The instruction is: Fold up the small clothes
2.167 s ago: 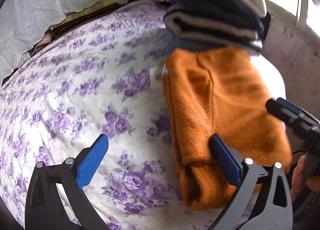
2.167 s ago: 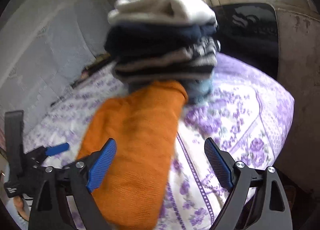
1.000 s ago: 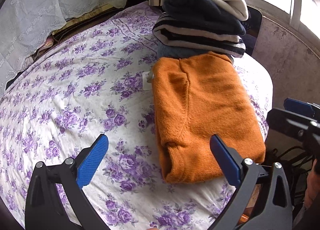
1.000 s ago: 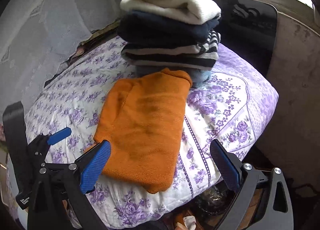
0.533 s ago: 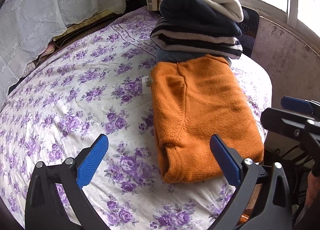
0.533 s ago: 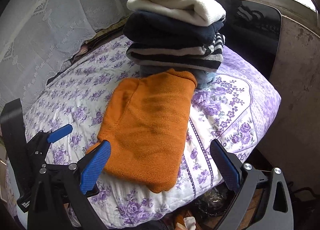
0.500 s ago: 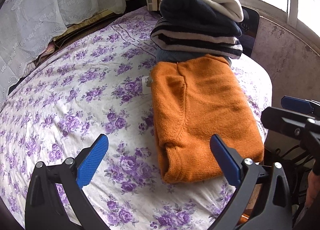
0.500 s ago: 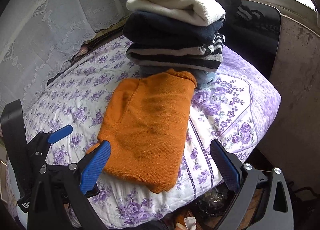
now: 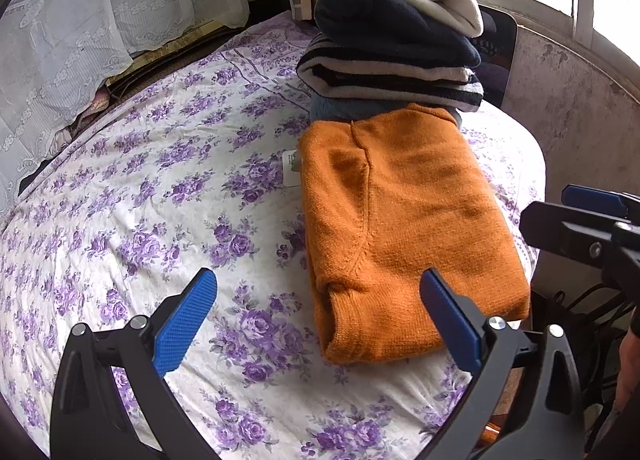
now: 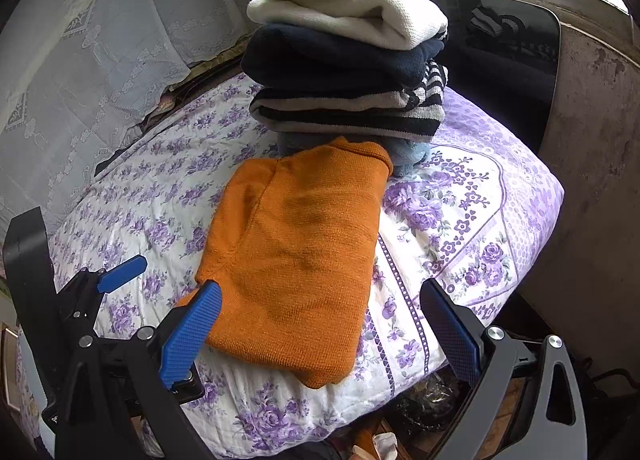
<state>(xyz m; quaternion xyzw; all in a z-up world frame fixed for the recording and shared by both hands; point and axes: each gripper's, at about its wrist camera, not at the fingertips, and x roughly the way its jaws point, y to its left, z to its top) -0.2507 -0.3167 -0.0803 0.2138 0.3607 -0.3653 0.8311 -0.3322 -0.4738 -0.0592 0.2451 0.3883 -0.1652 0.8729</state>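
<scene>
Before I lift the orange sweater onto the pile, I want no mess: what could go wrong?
The pile is already tall and its white top sweater is rounded, so another may slide off or tip it. The orange sweater lies at the bed's edge and could slip off. Lifted with one gripper, its fold may open.

Each claw has black angular arms, silver screws and blue ridged fingertip pads.

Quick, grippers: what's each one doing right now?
Left gripper: open, holding nothing.
Right gripper: open, holding nothing; orange sweater lies folded on the bed.
</scene>
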